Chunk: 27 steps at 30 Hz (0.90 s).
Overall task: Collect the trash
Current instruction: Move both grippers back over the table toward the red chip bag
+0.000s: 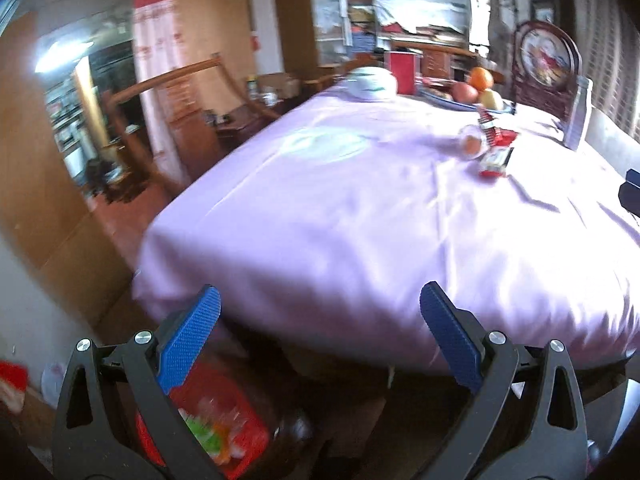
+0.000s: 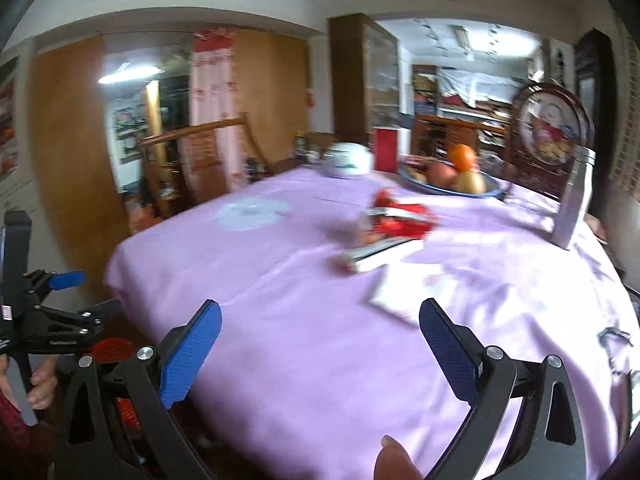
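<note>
Both views motion-blurred. Left gripper (image 1: pixel 320 332): jaws spread wide, nothing between them, held off the near edge of the worktop (image 1: pixel 320 208), which is draped in a lilac cloth. Below that edge, at 7 o'clock in the left wrist view, a red bin (image 1: pixel 240 432) on the floor holds green and orange scraps; the left blue pad overlaps it. Trash on the worktop: red-and-white wrappers (image 1: pixel 496 152) at 1 o'clock, touching a small clear cup-like item (image 1: pixel 470 142); exact type cannot be told. Right gripper (image 2: pixel 320 340): jaws spread wide, empty, above the near part of the cloth. In the right wrist view the wrappers (image 2: pixel 400 220) lie at 12 o'clock, with a white paper sheet (image 2: pixel 404 288) just nearer. Beyond them: fruit plate (image 2: pixel 496 191), white lidded bowl (image 2: pixel 347 162), framed picture (image 2: pixel 552 136) at 2 o'clock. At 9 o'clock a hand (image 2: pixel 40 390) grips the other gripper's handle.
</note>
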Motion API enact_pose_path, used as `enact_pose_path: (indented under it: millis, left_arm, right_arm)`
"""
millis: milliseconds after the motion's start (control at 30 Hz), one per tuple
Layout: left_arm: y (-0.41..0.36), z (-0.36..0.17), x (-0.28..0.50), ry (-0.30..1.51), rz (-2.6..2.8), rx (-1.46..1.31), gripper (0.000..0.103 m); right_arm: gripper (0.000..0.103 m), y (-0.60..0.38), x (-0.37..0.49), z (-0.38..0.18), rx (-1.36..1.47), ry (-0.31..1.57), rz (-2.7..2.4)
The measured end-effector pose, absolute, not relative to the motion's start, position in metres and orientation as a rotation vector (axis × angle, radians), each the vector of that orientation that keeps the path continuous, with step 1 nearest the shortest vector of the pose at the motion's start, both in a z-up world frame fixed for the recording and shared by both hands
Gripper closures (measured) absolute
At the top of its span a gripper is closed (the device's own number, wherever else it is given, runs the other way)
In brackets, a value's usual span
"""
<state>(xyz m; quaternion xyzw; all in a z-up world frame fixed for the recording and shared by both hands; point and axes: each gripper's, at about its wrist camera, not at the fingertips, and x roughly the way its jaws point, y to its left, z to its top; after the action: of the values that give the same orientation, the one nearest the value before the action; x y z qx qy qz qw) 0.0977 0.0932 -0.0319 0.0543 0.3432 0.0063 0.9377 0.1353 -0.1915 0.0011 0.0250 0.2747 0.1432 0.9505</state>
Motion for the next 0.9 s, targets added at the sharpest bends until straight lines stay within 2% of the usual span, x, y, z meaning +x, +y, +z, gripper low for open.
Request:
enact_pose_path:
  millis: [200, 400, 567, 700, 900]
  left_arm:
    - [0.032, -0.017, 0.176, 0.688, -0.061, 0.148, 0.007]
    - [-0.027, -0.002, 0.238, 0.689, -0.128, 0.202, 0.007]
    - [-0.087, -0.001, 0.283, 0.673, -0.183, 0.274, 0.007]
    - [-0.135, -0.012, 0.316, 0.663, -0.245, 0.330, 0.006]
    - [-0.174, -0.034, 0.366, 0.701, -0.269, 0.370, 0.006]
  right_arm:
    - [0.006, -0.250, 0.226, -0.014, 0.160, 0.656, 0.199]
    - [0.006, -0.296, 0.294, -0.039, 0.262, 0.669, 0.106]
    - [0.006, -0.320, 0.308, -0.058, 0.304, 0.712, 0.089]
    - [0.005, -0.333, 0.305, -0.055, 0.324, 0.678, 0.048]
    - [0.005, -0.337, 0.304, -0.056, 0.324, 0.666, 0.001]
